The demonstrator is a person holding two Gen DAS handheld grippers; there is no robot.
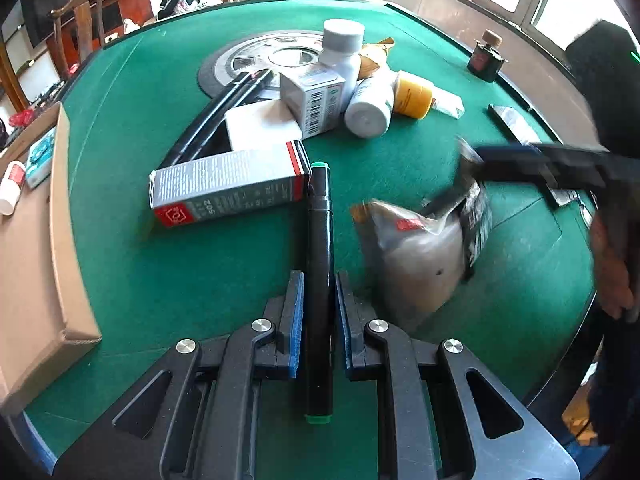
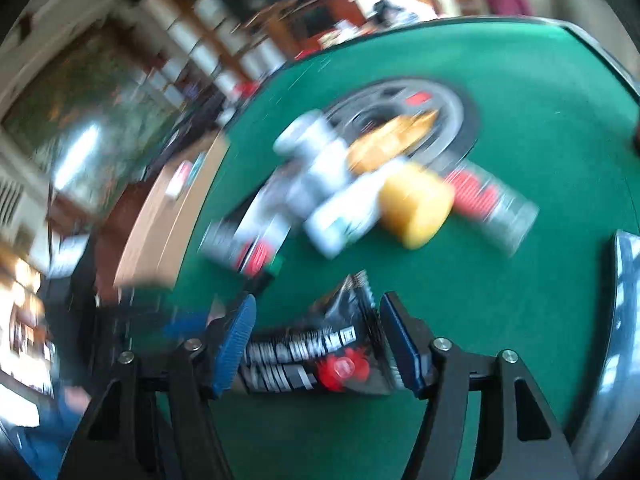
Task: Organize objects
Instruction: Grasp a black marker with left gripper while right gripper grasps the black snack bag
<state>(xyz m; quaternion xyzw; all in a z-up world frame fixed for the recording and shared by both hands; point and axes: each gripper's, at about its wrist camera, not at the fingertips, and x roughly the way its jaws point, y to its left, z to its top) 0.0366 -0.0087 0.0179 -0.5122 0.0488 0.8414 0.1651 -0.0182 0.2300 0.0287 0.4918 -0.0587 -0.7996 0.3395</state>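
Observation:
My left gripper (image 1: 319,280) is shut on a black marker (image 1: 319,240) with green ends, which lies lengthwise between the blue pads on the green table (image 1: 160,280). Its far cap touches a grey and red carton (image 1: 228,186). To the right lies a clear and black snack packet (image 1: 420,256). My right gripper (image 1: 460,180) reaches over it, blurred. In the right wrist view the packet (image 2: 316,356) lies flat between the spread pads of my right gripper (image 2: 316,304), which is open.
A pile sits mid-table: white bottles (image 1: 368,104), a small barcode box (image 1: 316,100), a white block (image 1: 260,124), a yellow roll (image 1: 412,94) and black pens (image 1: 224,112). An open cardboard box (image 1: 44,240) stands left. A small dark bottle (image 1: 486,58) is far right.

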